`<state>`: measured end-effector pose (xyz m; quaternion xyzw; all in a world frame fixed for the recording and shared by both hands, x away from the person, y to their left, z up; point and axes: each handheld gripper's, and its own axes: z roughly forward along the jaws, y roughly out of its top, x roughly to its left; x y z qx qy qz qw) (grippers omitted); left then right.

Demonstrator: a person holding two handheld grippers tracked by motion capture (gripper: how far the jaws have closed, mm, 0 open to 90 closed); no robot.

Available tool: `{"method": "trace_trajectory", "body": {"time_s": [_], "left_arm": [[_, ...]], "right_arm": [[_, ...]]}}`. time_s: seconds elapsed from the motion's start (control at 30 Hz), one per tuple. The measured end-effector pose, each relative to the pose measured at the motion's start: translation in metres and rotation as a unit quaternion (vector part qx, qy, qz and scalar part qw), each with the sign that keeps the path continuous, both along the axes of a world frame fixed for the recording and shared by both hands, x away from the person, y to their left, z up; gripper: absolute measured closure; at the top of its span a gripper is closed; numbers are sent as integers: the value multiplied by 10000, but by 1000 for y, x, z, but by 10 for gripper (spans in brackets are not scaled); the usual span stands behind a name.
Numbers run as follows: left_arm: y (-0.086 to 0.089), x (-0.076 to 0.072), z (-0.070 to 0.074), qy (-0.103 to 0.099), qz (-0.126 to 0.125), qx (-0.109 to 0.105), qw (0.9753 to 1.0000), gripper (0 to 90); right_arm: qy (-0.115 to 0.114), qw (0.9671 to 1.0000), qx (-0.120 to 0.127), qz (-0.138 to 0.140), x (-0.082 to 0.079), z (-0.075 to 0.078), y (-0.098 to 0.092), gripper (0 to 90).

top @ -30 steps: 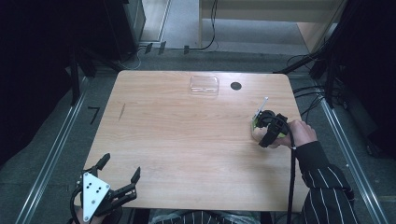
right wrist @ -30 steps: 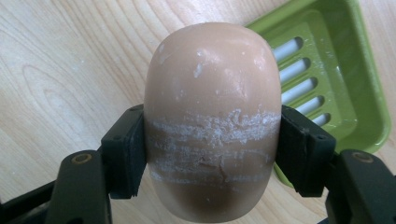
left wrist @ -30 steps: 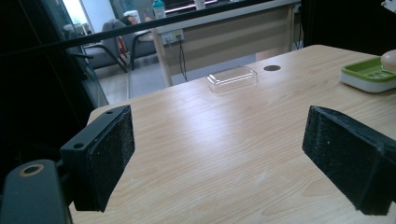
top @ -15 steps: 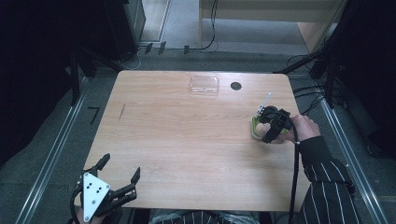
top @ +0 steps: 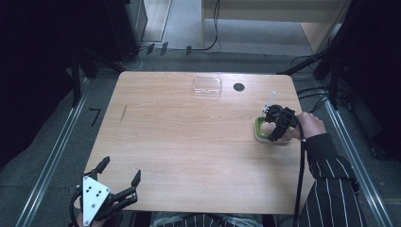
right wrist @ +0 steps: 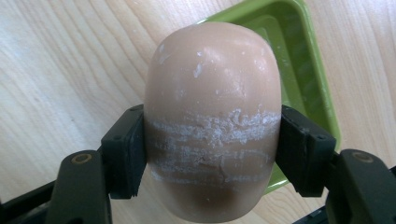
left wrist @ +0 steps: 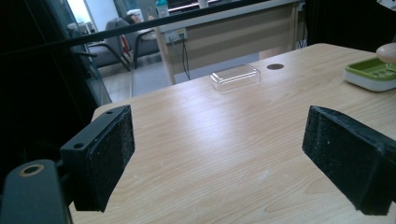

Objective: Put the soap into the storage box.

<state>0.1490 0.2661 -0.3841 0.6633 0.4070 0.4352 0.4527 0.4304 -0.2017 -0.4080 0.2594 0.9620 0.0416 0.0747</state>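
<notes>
Our right tool (right wrist: 212, 154) clamps a tan soap bar (right wrist: 212, 116) above the green soap dish (right wrist: 299, 56); our left tool (left wrist: 217, 158) gapes wide, holding nothing.

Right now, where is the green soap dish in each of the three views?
High view: the dish sits at the table's right side, partly under the right gripper.
Left gripper view: at the far right edge, soap above it.
Right gripper view: upper right, behind the gripped soap.
Shared landmark: the soap.
</notes>
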Motion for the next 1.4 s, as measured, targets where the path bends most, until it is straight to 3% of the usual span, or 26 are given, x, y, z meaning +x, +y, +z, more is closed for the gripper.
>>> {"method": "trace_trajectory", "body": {"time_s": [0.77,1.4], "left_arm": [[5,-7,0,28,164,-14,9999,96],[9,-16,0,36,331,-21,9994,96]], "right_arm": [[-32,9994,-45,328,24,-6,-9,340],[44,9982,-201,565,39,-19,-10,339]]}}
